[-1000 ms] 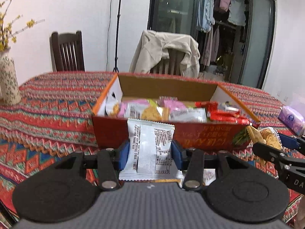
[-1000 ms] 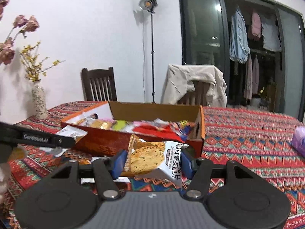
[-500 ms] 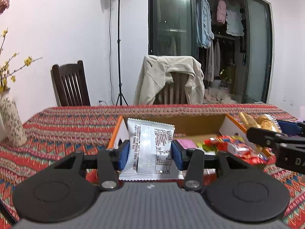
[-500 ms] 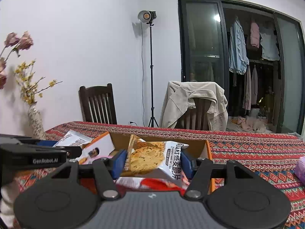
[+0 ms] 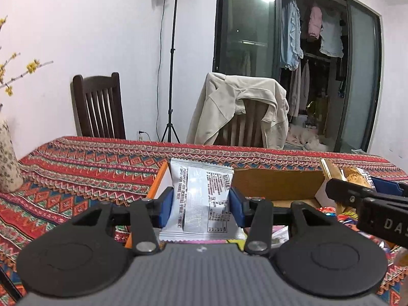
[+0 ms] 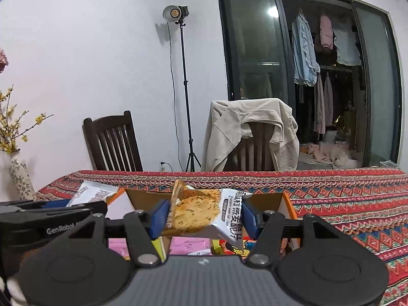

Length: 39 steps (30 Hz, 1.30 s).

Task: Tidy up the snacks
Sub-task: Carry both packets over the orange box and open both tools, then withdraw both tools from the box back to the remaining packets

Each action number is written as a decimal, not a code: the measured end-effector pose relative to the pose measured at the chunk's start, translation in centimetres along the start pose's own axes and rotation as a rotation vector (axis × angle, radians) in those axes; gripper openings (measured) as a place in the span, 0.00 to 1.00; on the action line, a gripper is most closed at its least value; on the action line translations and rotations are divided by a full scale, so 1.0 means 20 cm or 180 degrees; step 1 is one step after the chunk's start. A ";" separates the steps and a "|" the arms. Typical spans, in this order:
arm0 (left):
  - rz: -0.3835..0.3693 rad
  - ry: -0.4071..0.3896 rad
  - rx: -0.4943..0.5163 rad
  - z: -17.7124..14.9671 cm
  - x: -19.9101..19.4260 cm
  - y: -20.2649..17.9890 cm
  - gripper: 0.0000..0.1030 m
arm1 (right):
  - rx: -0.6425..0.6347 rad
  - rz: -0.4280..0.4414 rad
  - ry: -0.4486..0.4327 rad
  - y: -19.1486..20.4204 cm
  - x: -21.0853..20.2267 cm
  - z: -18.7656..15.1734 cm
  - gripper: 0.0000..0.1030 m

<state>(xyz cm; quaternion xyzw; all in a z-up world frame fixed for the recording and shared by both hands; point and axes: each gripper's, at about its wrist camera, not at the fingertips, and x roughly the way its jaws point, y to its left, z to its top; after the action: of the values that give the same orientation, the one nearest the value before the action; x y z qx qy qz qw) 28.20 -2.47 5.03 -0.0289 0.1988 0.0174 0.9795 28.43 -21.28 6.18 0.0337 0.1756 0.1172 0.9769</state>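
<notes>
Snacks fill the orange cardboard box (image 5: 278, 185) on the patterned tablecloth (image 5: 84, 168), and two more packets hang above it in our grippers. Our left gripper (image 5: 201, 204) is clamped on a silver-white packet (image 5: 201, 199), back panel of print facing the camera, held upright over the box's left near corner. Our right gripper (image 6: 204, 216) pinches a cracker packet (image 6: 201, 211) showing golden biscuits, tilted, one corner drooping toward the pink and red wrappers (image 6: 188, 246) loose inside the box. From the left wrist view, the right gripper reaches in at the right edge with its packet over the box's right end; from the right wrist view, the left gripper comes in at the left edge with the silver packet. Beyond the table's far edge stand a dark wooden chair (image 5: 98, 107), a light stand (image 5: 172, 58) and a second chair draped with a beige jacket (image 5: 239, 107). A floral vase (image 6: 21, 176) sits at far left.
</notes>
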 end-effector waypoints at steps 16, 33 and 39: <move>-0.0054 -0.0099 -0.0051 -0.11 0.05 0.05 1.00 | 0.0205 -0.0053 0.0081 -0.09 0.05 -0.09 1.00; 0.0230 -0.0011 -0.0149 0.00 -0.08 0.06 1.00 | 0.0149 0.0033 -0.0002 -0.06 -0.08 -0.02 1.00; 0.0226 0.0098 -0.0064 0.03 -0.20 0.10 1.00 | 0.0038 0.0185 -0.0054 -0.01 -0.27 0.04 1.00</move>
<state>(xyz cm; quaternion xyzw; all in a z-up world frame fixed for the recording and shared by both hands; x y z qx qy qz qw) 24.57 -0.46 7.04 -0.0319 0.2145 0.0537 0.9747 23.83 -22.84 8.69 0.0456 0.1670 0.1442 0.9743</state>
